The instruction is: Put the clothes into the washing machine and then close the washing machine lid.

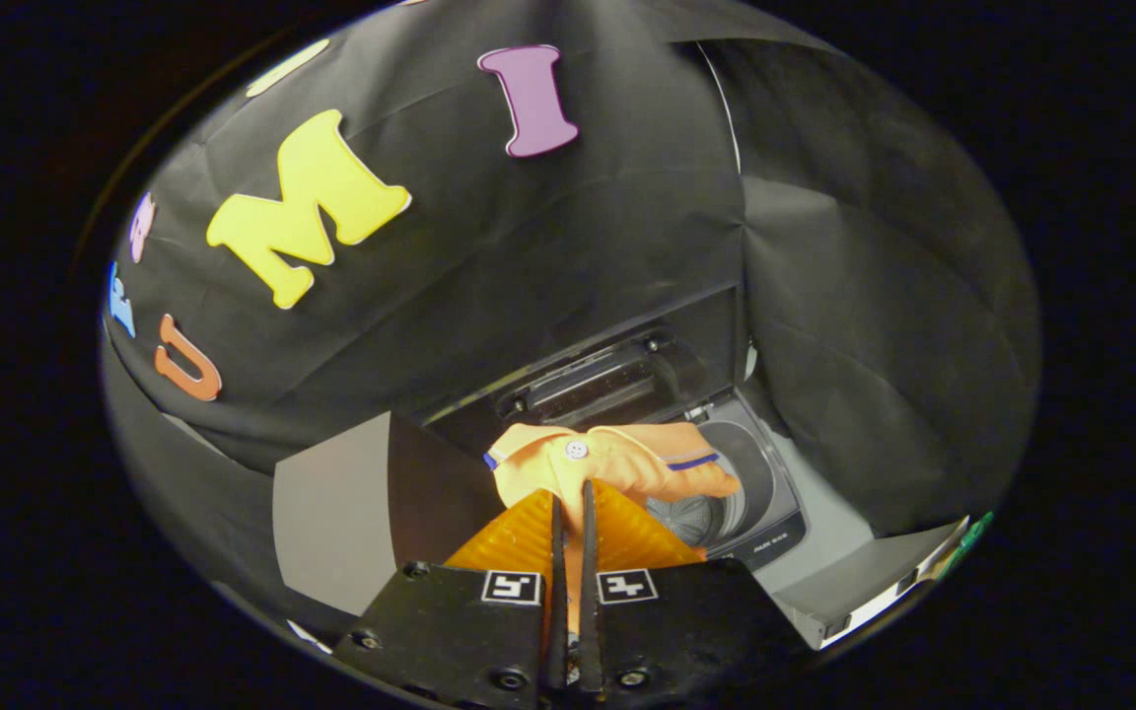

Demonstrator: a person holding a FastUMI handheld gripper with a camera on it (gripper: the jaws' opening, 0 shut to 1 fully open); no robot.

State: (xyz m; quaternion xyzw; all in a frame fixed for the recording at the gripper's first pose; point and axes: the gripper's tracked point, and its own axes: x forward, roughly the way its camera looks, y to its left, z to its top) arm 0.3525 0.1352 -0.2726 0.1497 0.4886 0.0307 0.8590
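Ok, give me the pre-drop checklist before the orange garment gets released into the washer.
1. Claw grip: fingers nearly closed with the orange garment pinched between them. Ok.
2. Washing machine lid: raised behind the opening. Ok.
3. Drum: visible and open beneath the garment's far end. Ok.
4. Garment position: it hangs ahead of the fingers, partly over the drum, partly over the washing machine near rim. Not ok yet.
5. Whether the garment touches the rim: cannot tell.

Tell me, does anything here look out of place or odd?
Nothing stands out. The claw is shut on the orange garment, held above the open washing machine, whose lid stands raised behind the drum.
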